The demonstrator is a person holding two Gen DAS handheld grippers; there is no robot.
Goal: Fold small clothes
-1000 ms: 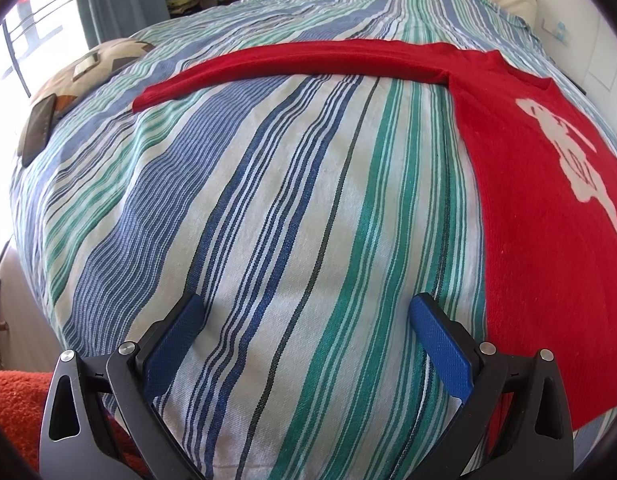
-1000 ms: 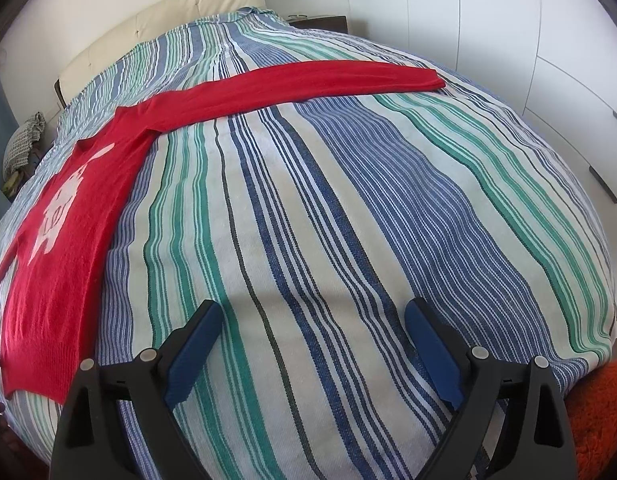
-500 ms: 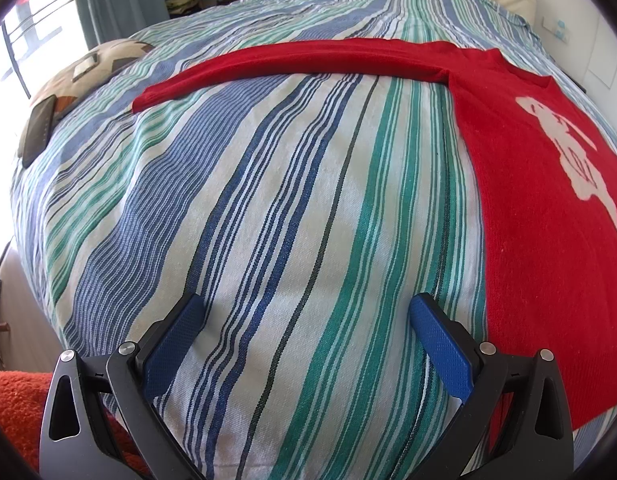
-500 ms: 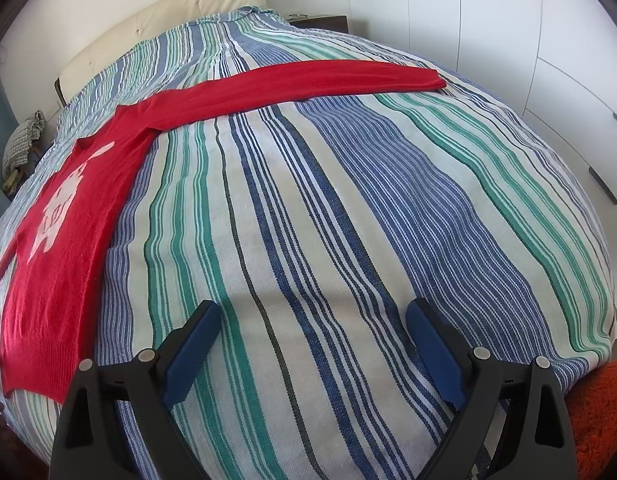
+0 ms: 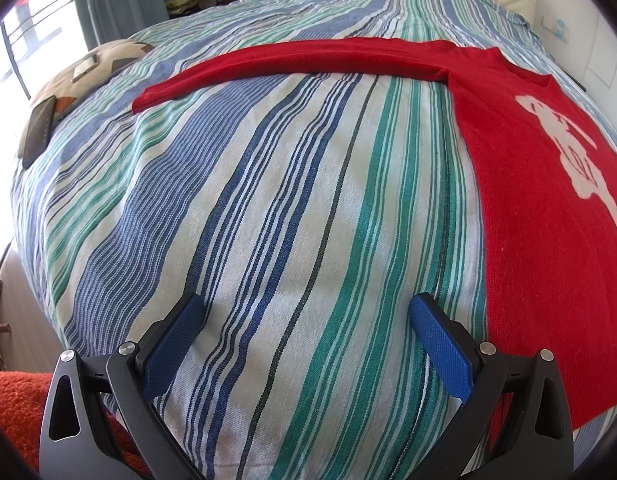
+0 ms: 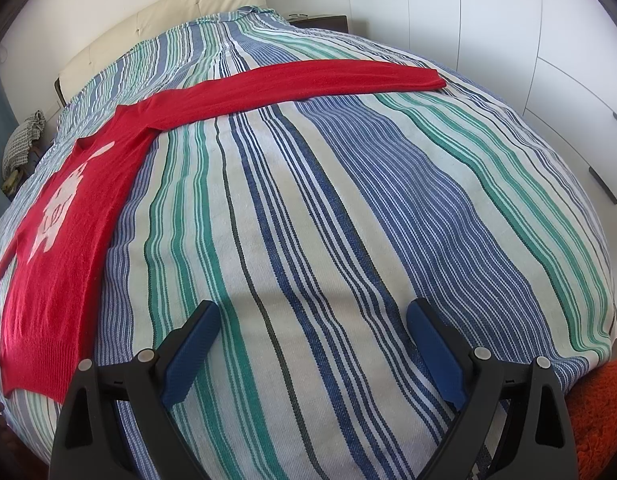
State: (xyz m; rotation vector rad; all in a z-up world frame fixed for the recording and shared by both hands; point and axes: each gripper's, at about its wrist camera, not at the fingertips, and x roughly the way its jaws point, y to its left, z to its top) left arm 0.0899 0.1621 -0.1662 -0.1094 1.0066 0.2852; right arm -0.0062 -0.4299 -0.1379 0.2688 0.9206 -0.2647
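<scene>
On the striped bed (image 5: pixel 268 208) our red sweater (image 5: pixel 548 216) lies flat, sleeves spread wide. Our left claw (image 5: pixel 304 316) and right claw (image 6: pixel 312 320) hover spread and empty; pinching bedspread along with knit could drag everything askew, we judge.

A: Sweater (image 5: pixel 540 216): red knit, matt, fine ribbing at hem. Bedspread (image 5: pixel 292 184): coarse woven cotton, striped, matt.
B: Left gripper (image 5: pixel 306 312), right gripper (image 6: pixel 313 312): matt black plastic, textured blue pads (image 6: pixel 192 350). Headboard (image 6: pixel 168 24): smooth cream leather. Rug (image 5: pixel 12 404): shaggy orange.
</scene>
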